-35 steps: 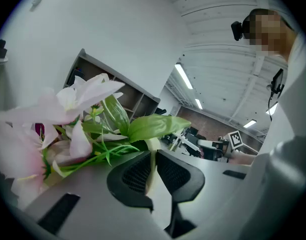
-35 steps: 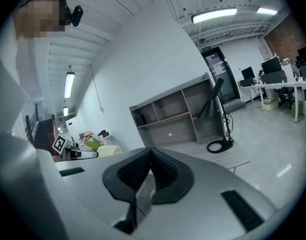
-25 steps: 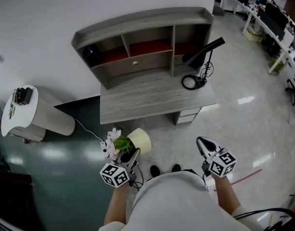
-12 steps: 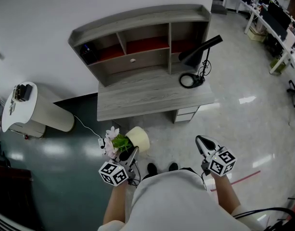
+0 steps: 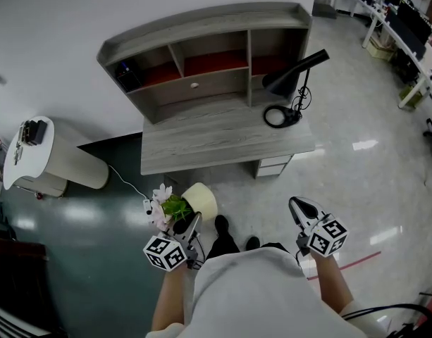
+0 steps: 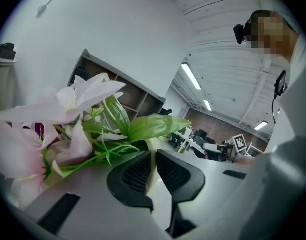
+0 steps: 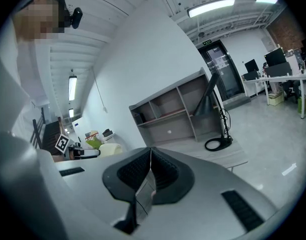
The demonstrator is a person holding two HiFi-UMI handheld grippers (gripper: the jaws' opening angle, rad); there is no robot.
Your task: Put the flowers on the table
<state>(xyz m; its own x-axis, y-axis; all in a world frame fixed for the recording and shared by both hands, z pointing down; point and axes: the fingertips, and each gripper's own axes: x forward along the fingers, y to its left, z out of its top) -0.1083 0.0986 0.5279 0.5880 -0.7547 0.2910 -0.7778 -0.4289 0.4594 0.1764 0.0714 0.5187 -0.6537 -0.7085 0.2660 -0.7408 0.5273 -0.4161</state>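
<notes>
A cream pot (image 5: 200,201) with pink flowers (image 5: 160,211) and green leaves hangs above the floor, in front of the grey desk (image 5: 223,136). My left gripper (image 5: 191,229) is shut on the pot's rim (image 6: 152,156), which shows pale between the black pads. The flowers (image 6: 63,114) fill the left of the left gripper view. My right gripper (image 5: 300,210) hovers over the floor at the right, shut with nothing in it (image 7: 151,170). The pot (image 7: 111,149) shows small in the right gripper view.
The desk carries a shelf hutch (image 5: 201,55) with a dark object in its left bay, and a black lamp (image 5: 289,83) at its right end. A white round side table (image 5: 29,157) stands at the left. Office desks (image 5: 406,41) line the far right.
The person has stepped a little forward: a shoe now shows ahead of the body, and the pot and left gripper have shifted slightly up-left. Both grips look unchanged.
</notes>
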